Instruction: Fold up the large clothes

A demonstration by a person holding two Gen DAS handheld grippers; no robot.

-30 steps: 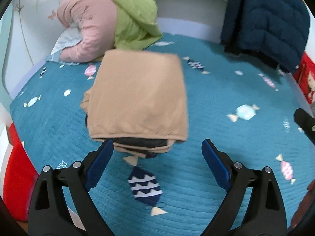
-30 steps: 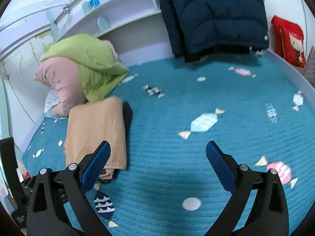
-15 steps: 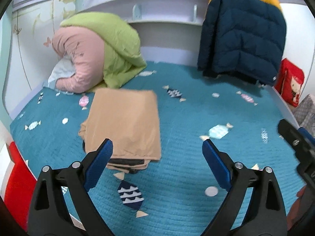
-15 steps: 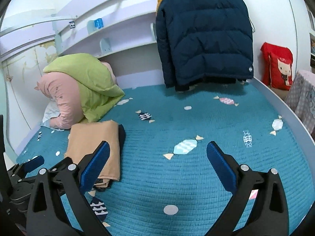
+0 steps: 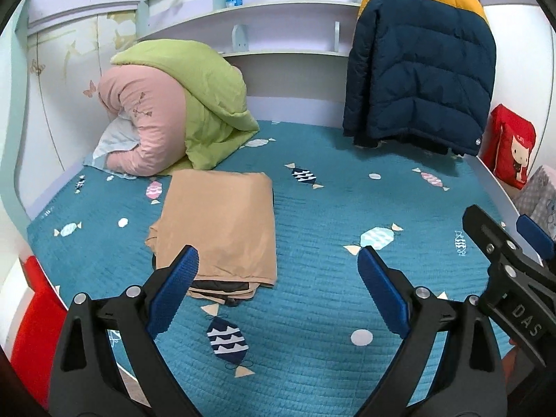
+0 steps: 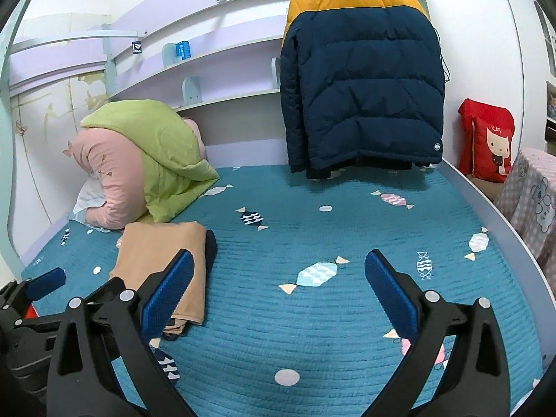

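A folded tan garment with a dark lining (image 5: pixel 219 226) lies flat on the teal bedspread (image 5: pixel 330 208), left of centre; it also shows in the right wrist view (image 6: pixel 166 260). A navy and yellow puffer jacket (image 5: pixel 417 80) hangs at the back right; the right wrist view shows it too (image 6: pixel 361 83). My left gripper (image 5: pixel 278 292) is open and empty, held above the bed just short of the garment's near edge. My right gripper (image 6: pixel 278 295) is open and empty, to the right of the garment.
A bundle of green and pink quilts (image 5: pixel 173 111) is piled at the back left against the wall. A red cartoon bag (image 5: pixel 510 146) and a checked cloth (image 6: pixel 531 205) stand off the bed's right edge. Shelves (image 5: pixel 278 10) run along the back wall.
Both grippers have pulled back and risen away from the folded garment, which now looks smaller and farther. Both stay open. The garment has not moved.
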